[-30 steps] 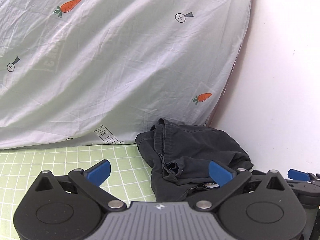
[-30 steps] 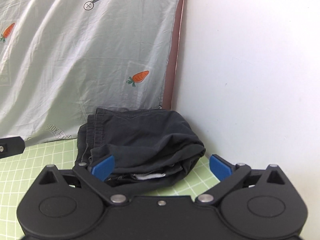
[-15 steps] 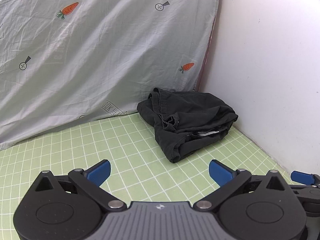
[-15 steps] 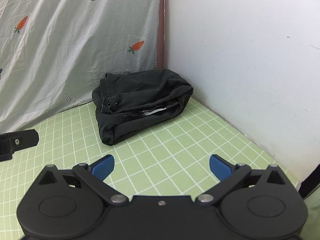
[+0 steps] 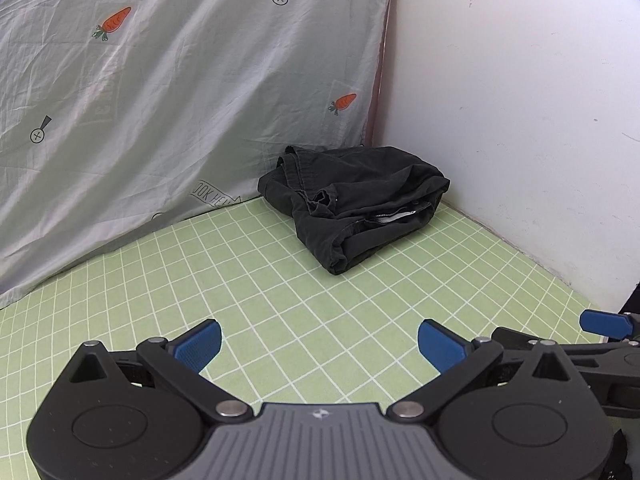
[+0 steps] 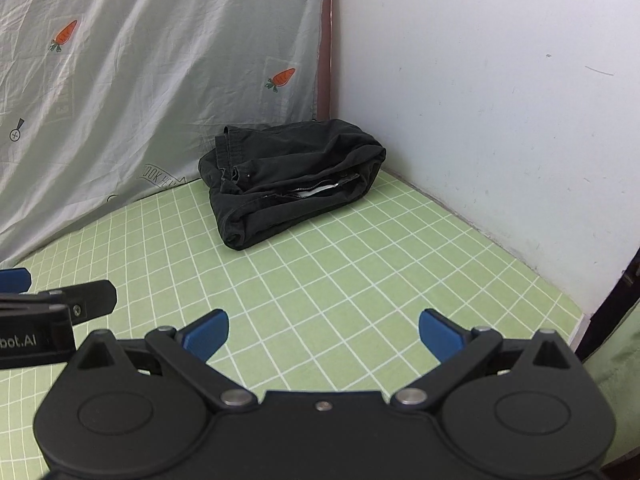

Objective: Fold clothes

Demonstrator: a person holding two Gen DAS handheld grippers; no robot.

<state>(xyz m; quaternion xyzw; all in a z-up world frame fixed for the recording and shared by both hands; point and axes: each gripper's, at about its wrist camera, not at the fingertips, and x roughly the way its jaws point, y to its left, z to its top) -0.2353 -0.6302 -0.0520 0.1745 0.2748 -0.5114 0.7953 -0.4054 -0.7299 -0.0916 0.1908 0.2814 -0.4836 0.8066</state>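
Resting folded on the green surface at 12 o'clock, the trousers touch nothing. Left hand-held gripper and right hand-held gripper: jaws wide apart, empty.

Soft even daylight, fisheye-warped edges

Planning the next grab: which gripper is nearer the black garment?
Neither clearly. The left gripper and right gripper both hang open, well back from the black garment.
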